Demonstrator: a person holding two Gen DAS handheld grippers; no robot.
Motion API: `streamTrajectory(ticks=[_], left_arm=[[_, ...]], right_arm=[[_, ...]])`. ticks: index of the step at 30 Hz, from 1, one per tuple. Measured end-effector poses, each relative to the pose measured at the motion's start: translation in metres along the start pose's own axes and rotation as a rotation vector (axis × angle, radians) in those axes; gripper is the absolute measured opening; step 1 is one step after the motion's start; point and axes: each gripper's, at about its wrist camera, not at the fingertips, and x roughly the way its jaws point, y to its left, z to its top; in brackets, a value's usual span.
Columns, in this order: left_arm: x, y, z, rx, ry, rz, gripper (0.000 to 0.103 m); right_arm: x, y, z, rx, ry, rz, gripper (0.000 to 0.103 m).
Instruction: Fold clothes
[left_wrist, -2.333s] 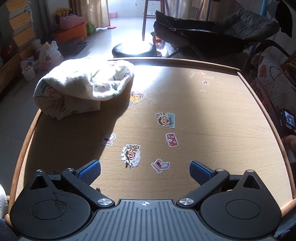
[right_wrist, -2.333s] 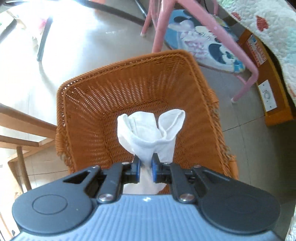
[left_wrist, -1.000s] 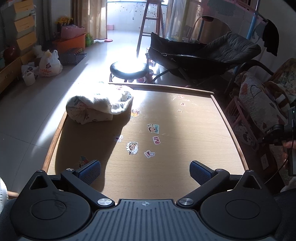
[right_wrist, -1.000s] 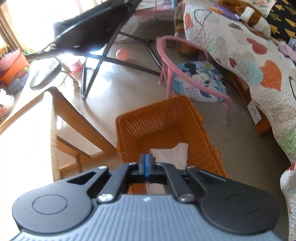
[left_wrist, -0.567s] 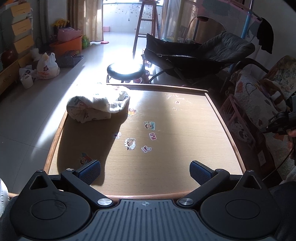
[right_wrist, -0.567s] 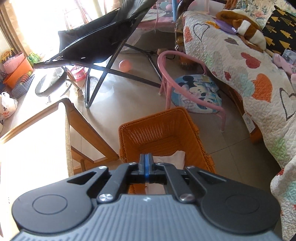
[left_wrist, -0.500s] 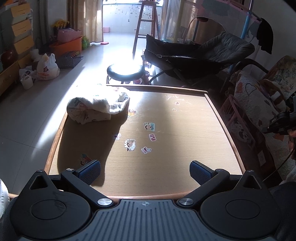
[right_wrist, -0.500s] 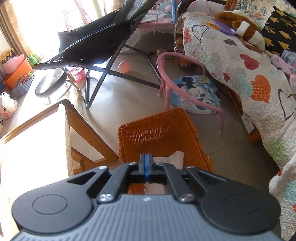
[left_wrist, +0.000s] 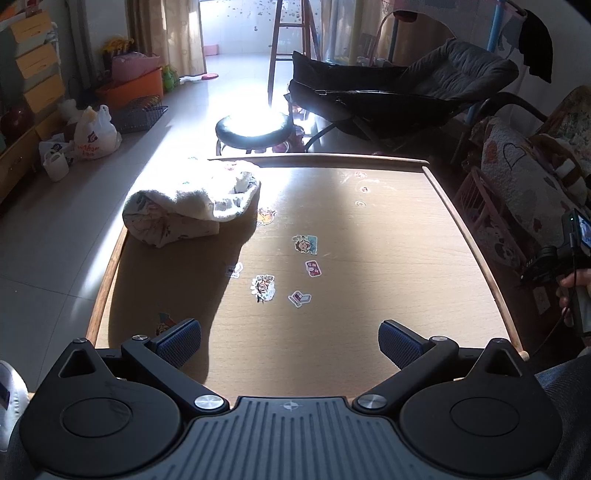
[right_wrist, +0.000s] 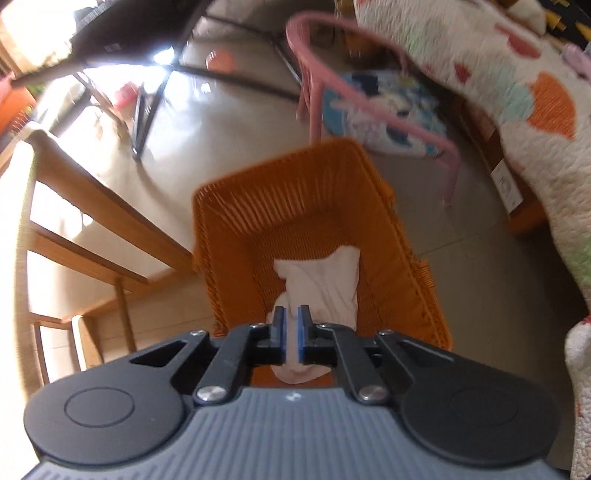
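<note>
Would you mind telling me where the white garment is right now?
In the right wrist view, the white garment lies inside the orange wicker basket on the floor beside the wooden table, just beyond the right gripper.

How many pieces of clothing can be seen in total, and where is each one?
2. A crumpled patterned cloth lies at the far left corner of the table. A white garment lies in the orange basket on the floor. More may be hidden beneath either.
</note>
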Motion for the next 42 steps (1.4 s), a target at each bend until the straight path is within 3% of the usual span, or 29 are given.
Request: streamTrajectory(ticks=[2, 12, 42], left_arm=[[0.010, 0.000, 0.007, -0.004, 0.007, 0.008, 0.103], [0.050, 0.003, 0.034, -0.035, 0.034, 0.036, 0.103], [0.097, -0.012, 0.036, -0.009, 0.066, 0.074, 0.103]], right_arm=[[0.021, 0.001, 0.001, 0.008, 0.013, -0.008, 0.009], [0.097, 0.006, 0.017, -0.020, 0.033, -0.051, 0.042], [0.220, -0.021, 0.013, 0.022, 0.144, -0.030, 0.062]])
